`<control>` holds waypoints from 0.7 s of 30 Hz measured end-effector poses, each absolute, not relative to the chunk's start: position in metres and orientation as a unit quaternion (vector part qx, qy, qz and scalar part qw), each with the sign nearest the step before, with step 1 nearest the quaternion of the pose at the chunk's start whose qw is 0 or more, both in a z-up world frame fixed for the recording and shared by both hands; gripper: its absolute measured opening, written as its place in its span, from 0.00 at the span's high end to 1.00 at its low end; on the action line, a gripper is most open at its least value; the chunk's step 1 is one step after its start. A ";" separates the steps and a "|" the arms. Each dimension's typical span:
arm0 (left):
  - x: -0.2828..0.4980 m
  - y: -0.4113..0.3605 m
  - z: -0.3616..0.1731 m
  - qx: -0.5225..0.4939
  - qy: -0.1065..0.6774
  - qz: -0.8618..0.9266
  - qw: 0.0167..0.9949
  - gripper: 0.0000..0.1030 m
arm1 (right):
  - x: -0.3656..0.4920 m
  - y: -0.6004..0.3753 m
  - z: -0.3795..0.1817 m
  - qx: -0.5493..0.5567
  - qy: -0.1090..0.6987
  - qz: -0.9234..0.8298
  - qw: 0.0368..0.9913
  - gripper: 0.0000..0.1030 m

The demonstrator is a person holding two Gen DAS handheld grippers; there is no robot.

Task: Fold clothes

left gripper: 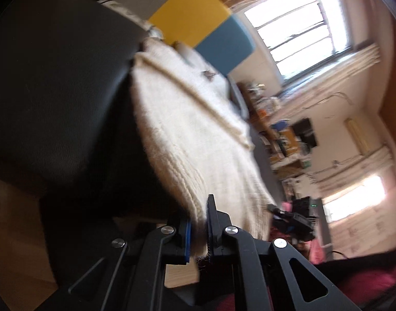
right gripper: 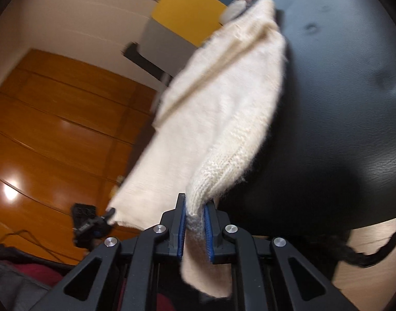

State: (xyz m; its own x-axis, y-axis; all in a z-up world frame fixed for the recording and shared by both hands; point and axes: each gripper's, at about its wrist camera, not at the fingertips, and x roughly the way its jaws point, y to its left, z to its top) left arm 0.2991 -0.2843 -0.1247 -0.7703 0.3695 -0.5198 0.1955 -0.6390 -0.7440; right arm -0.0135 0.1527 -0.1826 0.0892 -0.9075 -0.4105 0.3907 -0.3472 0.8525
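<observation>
While the cream knit sweater [right gripper: 223, 98] drapes off the black chair [right gripper: 340, 90], the left gripper [left gripper: 199, 229] and right gripper [right gripper: 194, 224] each clamp 1 hem corner, sensible holds, since it looks soft, stretchy and saggy.

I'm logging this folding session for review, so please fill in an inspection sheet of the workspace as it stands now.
Surface: black padded seat; the garment's far part lies on it.
Job's things: cream knit garment, stretched between both grippers, one edge in each.
Clutter: shelves of blurred items under the window.
Grippers: left gripper shut on the knit; right gripper shut on the knit, with a flap hanging below its pads.
Cables: thin dark cable on the wooden floor; dark cord below the seat.
Surroundings: bright window, yellow panel, pale wall.
</observation>
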 end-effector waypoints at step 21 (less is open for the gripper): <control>0.099 -0.382 -0.031 -0.222 -0.392 0.888 0.088 0.90 | -0.195 0.066 -0.118 0.442 -0.311 -0.673 0.504 0.89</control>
